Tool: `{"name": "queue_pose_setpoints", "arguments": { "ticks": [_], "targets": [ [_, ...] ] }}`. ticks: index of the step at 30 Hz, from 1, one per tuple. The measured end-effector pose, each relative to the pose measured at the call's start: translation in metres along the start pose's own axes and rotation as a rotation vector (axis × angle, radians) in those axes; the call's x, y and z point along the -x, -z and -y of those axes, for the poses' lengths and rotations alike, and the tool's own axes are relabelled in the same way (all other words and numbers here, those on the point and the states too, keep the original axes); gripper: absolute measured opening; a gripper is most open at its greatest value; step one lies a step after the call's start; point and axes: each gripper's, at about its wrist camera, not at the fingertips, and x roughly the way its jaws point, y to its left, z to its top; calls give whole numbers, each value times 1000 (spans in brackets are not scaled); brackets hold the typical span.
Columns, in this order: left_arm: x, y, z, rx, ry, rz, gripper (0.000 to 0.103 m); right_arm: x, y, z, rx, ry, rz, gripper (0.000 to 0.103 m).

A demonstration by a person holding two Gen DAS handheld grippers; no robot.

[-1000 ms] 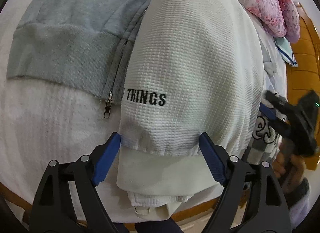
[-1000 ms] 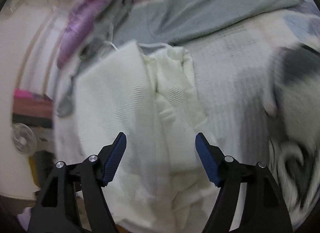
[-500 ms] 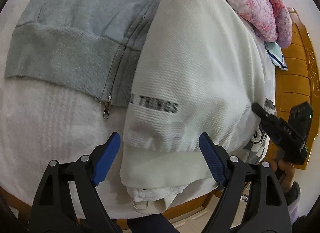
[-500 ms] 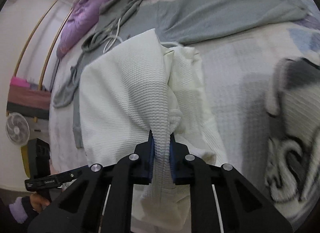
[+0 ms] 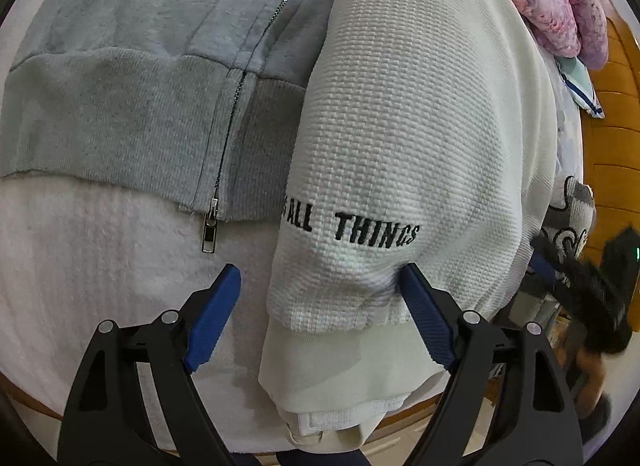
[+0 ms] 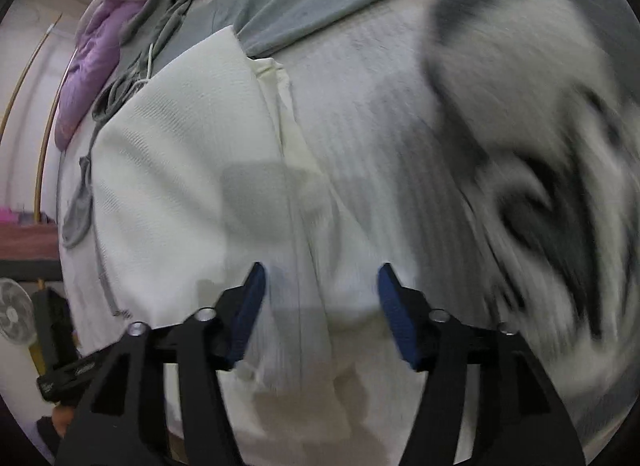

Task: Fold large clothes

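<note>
The right gripper [image 6: 320, 302] has let go of the white top [image 5: 420, 137] and spread. The left gripper [image 5: 320, 314] hovers spread at its hem, one pad touching. The top lies folded on the bed [image 5: 80, 266], running away, overlapping a grey hoodie [image 5: 140, 85].

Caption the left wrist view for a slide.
Open left gripper poised at the hem of a folded white waffle-knit top lettered "ALL THINGS", beside a grey zip-up hoodie.

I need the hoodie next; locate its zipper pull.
In the left wrist view, the zipper pull hangs off the grey hoodie's hem, left of the white waffle-knit top.
</note>
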Motion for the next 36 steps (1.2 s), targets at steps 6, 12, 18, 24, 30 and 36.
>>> {"name": "queue_pose_setpoints", "arguments": {
  "ticks": [6, 12, 18, 24, 30, 36],
  "targets": [
    [0, -2, -1, 36, 53, -29, 82, -12, 58, 49, -333, -215, -79, 72],
    [-10, 4, 1, 3, 84, -84, 82, -51, 75, 63, -480, -390, -100, 72],
    [-20, 4, 10, 1, 84, -109, 82, -63, 71, 59, -485, -518, -151, 81],
    [-23, 4, 11, -4, 97, -125, 82, -81, 65, 63, -548, -530, -127, 82],
    [-20, -1, 5, 4, 129, -140, 82, -70, 72, 58, -578, -667, -122, 51],
    [-11, -2, -6, 36, 172, -144, 82, -98, 80, 64, -690, -666, -111, 50]
  ]
}}
